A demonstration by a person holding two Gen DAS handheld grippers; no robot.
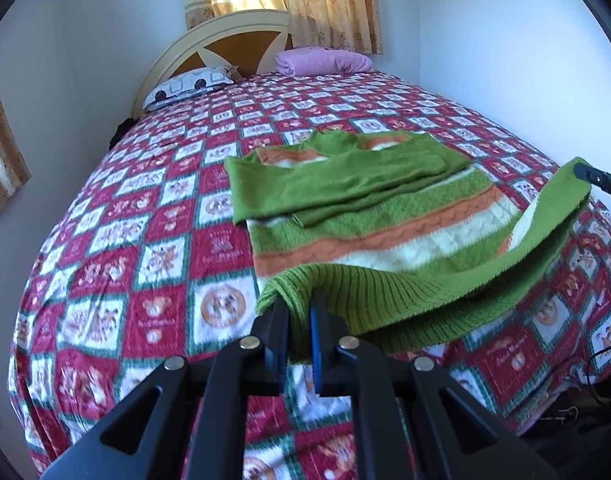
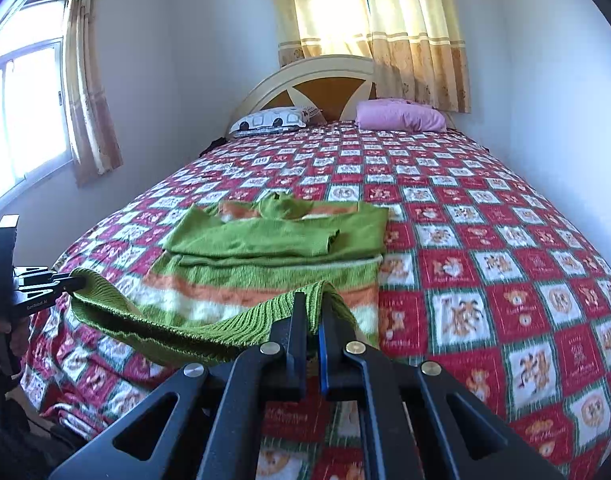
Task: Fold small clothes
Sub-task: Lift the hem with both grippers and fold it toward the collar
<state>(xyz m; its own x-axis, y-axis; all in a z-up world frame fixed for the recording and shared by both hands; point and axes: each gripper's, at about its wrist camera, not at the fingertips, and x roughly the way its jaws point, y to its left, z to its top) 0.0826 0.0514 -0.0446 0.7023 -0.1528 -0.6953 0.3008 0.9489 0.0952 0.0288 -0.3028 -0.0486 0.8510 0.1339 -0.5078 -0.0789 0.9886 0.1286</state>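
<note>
Sweater [image 1: 369,236] hem pinched in left tool [image 1: 301,300], right tool [image 2: 313,304]

The left gripper [image 1: 299,300] points downward and forward, its two black jaws pinched nearly together on a fold of the sweater's [image 1: 385,224] ribbed hem. The right gripper [image 2: 311,304] tilts down less steeply, jaws likewise clamped on the hem's other corner. In the right wrist view the left gripper shows at the far left edge, gripped by a hand [image 2: 3,338] below it
</note>
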